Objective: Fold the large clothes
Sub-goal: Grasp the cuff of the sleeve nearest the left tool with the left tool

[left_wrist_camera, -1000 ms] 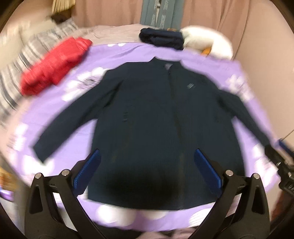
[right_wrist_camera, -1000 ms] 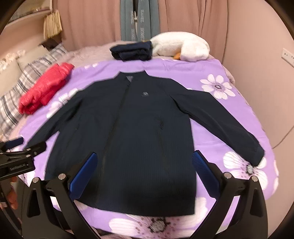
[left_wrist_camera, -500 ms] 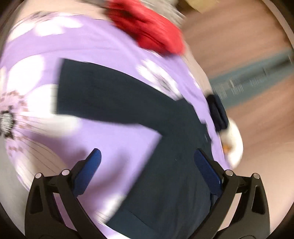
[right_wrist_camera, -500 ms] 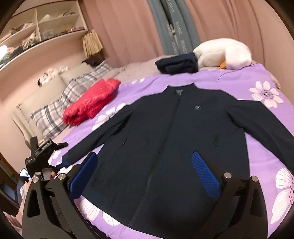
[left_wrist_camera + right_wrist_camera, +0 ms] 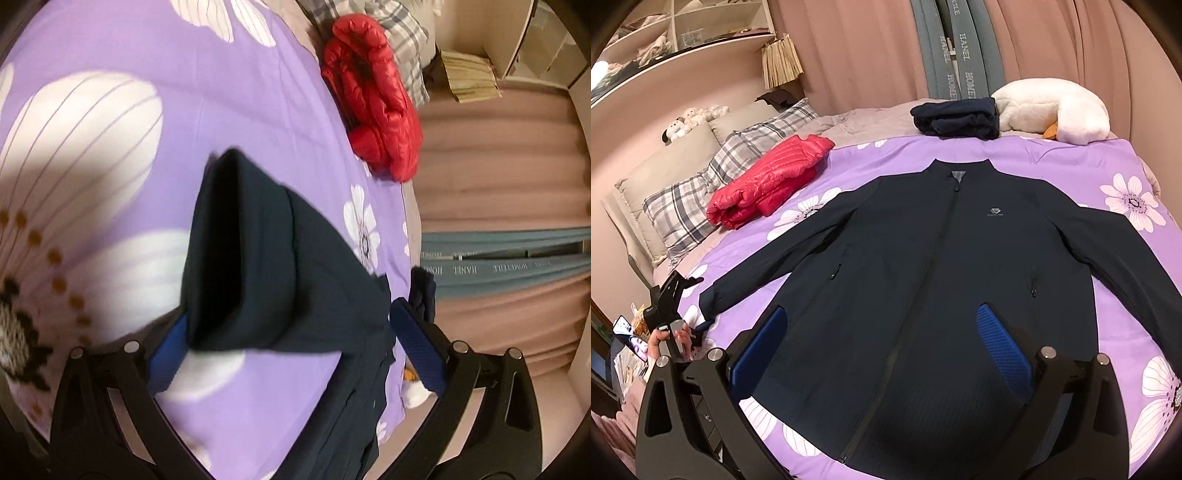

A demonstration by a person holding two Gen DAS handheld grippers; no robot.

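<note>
left hand-held gripper sits at the far left of the bed, its fingers spread wide around the cuff of the jacket's sleeve. the cuff lies between the blue pads, and the left pad is partly hidden under its edge, but nothing is pinched yet. seen from the right wrist camera, a hand holds that tool just beside the sleeve end at the bed's left edge.

moving right, a red puffer jacket rests near the plaid pillows, well apart from the work. the dark jacket lies flat and face up on the purple flowered bedspread, zipped, with both sleeves stretched out to the sides and the collar pointing toward the curtains. behind the collar sits a folded dark garment, with a white plush toy next to it.

right hand-held gripper hovers above the jacket's hem, fingers wide apart and holding nothing.

as for progress, the jacket looks spread and smoothed but no fold has been made. the first step seems to be taking the left cuff to bring that sleeve across the body; the other sleeve and the body folds all remain.
</note>
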